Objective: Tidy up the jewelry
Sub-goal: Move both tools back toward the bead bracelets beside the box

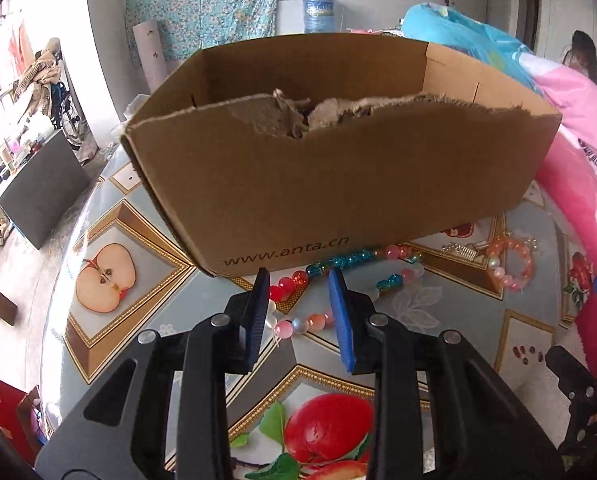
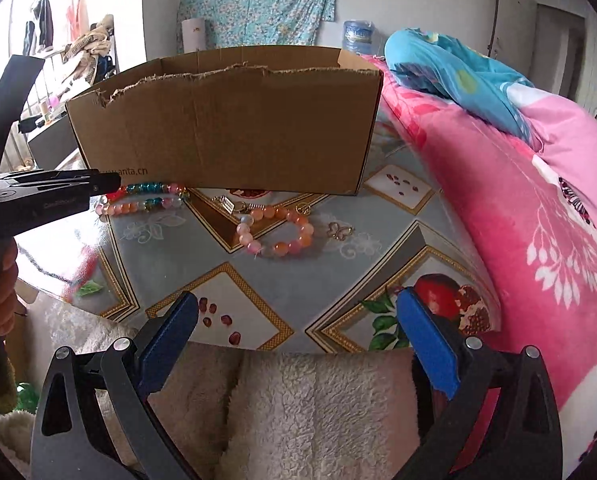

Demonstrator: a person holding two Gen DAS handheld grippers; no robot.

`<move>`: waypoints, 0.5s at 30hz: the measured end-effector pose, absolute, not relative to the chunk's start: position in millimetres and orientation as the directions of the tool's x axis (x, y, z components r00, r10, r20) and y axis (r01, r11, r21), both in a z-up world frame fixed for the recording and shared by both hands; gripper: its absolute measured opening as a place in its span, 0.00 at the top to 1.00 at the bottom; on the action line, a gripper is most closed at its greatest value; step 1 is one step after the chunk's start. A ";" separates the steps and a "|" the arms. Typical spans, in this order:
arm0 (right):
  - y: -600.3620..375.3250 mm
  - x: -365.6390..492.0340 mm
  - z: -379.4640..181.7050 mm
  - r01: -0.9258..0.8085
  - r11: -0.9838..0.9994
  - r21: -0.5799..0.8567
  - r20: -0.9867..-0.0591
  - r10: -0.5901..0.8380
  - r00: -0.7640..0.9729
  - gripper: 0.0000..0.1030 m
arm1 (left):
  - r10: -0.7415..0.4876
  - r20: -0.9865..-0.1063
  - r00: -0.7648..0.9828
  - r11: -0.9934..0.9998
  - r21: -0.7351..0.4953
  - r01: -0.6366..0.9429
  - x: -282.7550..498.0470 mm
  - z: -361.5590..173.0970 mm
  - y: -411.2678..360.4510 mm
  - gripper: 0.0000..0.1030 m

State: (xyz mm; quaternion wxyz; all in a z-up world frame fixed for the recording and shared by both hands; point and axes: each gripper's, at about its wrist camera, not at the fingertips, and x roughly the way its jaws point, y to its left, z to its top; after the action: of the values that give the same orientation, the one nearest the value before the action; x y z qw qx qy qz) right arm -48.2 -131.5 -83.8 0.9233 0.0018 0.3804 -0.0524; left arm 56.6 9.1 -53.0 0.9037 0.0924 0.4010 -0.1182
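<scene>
Two grippers over the table [image 2: 338, 280], which has a fruit-print cover. The cardboard box [image 1: 338, 184] has a torn top edge and "www.anta.cn" printed low on its side. The long multicolour bead necklace [image 1: 362, 258] lies right against the box's base. The left gripper [image 1: 298, 276] hangs just above it, jaws partly apart, nothing pinched. The right gripper [image 2: 298, 304] is spread wide and empty at the near table edge. The pink-orange bead bracelet [image 2: 276, 228] sits by itself nearby, with a small gold butterfly charm [image 2: 339, 231] beside it.
</scene>
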 end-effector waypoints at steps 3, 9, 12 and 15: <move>-128.7 -46.9 -95.5 0.081 0.996 -0.047 -0.717 -0.090 0.691 0.06 | -0.064 -0.735 0.676 0.945 0.174 0.279 54.2 -62.2 0.0 0.74; -129.2 -44.6 -102.1 0.057 0.998 -0.037 -0.716 -0.066 0.695 0.06 | -0.065 -0.761 0.645 0.927 0.193 0.321 31.1 -63.2 11.6 0.74; -127.0 -43.6 -101.3 0.039 0.999 -0.032 -0.710 -0.051 0.703 0.06 | -0.066 -0.769 0.636 0.915 0.207 0.346 17.4 -61.9 18.1 0.74; -122.7 -40.2 -93.5 0.015 0.999 -0.030 -0.678 -0.032 0.734 0.06 | -0.082 -0.773 0.629 0.915 0.192 0.355 9.2 -61.9 27.0 0.74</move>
State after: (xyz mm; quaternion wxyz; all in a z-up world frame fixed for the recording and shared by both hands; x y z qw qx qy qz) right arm -40.2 -122.7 -93.5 0.9310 -0.0113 0.3645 -0.0126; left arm 9.2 27.0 -61.9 0.8871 0.1656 0.4129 -0.1233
